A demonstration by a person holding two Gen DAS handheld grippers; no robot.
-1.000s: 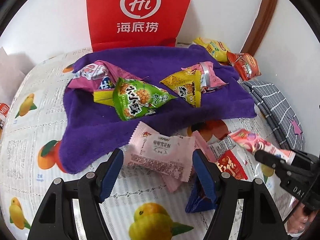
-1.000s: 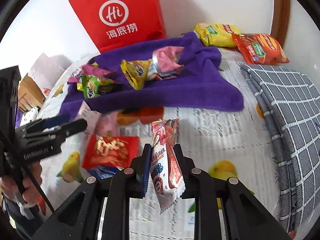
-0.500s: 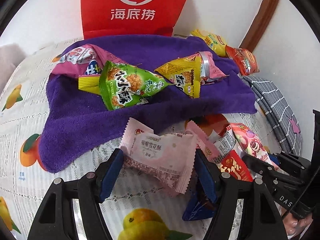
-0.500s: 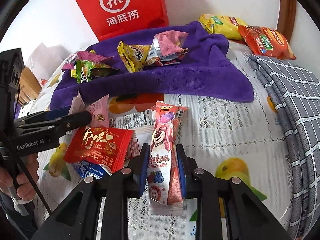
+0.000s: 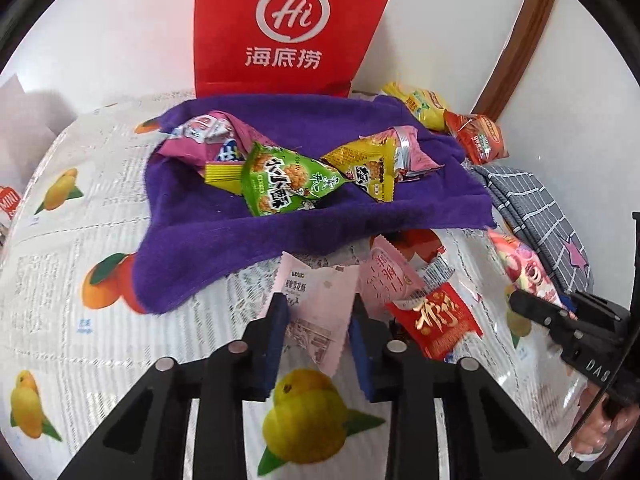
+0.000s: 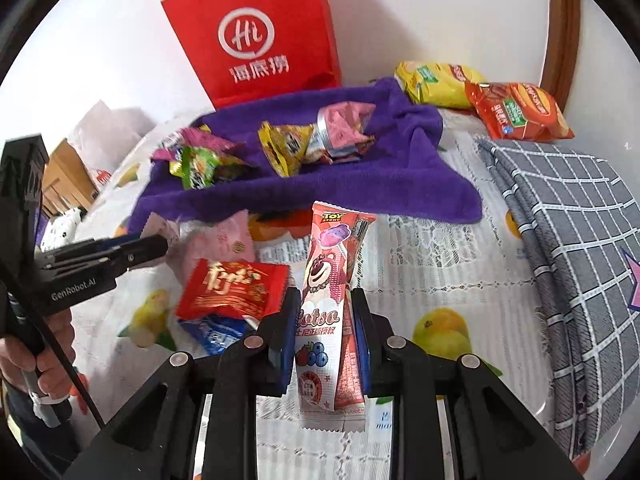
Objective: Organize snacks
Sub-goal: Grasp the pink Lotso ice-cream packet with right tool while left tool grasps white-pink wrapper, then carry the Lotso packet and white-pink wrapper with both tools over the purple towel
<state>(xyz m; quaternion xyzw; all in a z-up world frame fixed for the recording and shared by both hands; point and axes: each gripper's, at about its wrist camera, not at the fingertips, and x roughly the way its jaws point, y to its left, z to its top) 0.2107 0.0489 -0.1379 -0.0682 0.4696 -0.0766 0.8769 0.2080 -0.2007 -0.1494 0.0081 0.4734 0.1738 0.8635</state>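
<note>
Left hand-held gripper (image 5: 316,316) just closed onto a pale pink packet (image 5: 320,304) near the purple towel (image 5: 320,216) edge. Right hand-held gripper (image 6: 326,316) clamped on a long pink snack (image 6: 324,304); open counter (image 6: 440,280) rightward.

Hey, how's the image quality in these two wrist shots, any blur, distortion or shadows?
Left wrist view: sharp, with strong fisheye bending; the tablecloth curves away, the corners are black, and the red bag casts a soft shadow on the wall. Right wrist view: same bending; the green snack packet on the purple towel looks slightly smeared, the Lotso packet crisp.
</note>
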